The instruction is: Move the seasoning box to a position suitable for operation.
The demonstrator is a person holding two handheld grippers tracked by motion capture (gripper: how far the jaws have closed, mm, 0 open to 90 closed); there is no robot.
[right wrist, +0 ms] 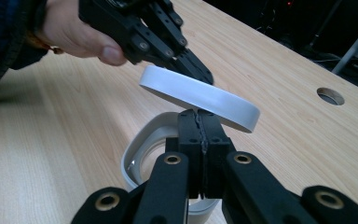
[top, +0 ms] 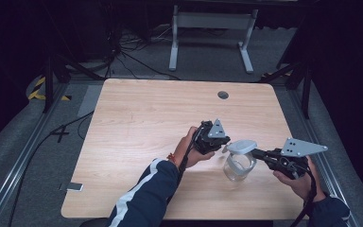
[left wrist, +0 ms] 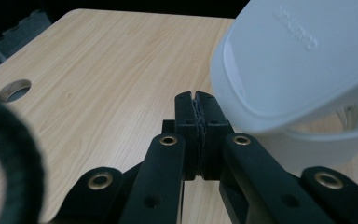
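A clear jar (top: 237, 169) stands on the wooden table (top: 137, 118), near its front right part. Its white lid (top: 241, 146) is tilted above the jar mouth. The left gripper (top: 219, 143) has its jaws pressed together, just beside the lid edge. The right gripper (top: 260, 153) also has its jaws closed, at the rim of the jar; I cannot tell if it pinches the rim.

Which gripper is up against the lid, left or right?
The left gripper: its shut tip sits at the raised white lid's far edge. The right gripper is shut lower, at the near rim of the clear jar.
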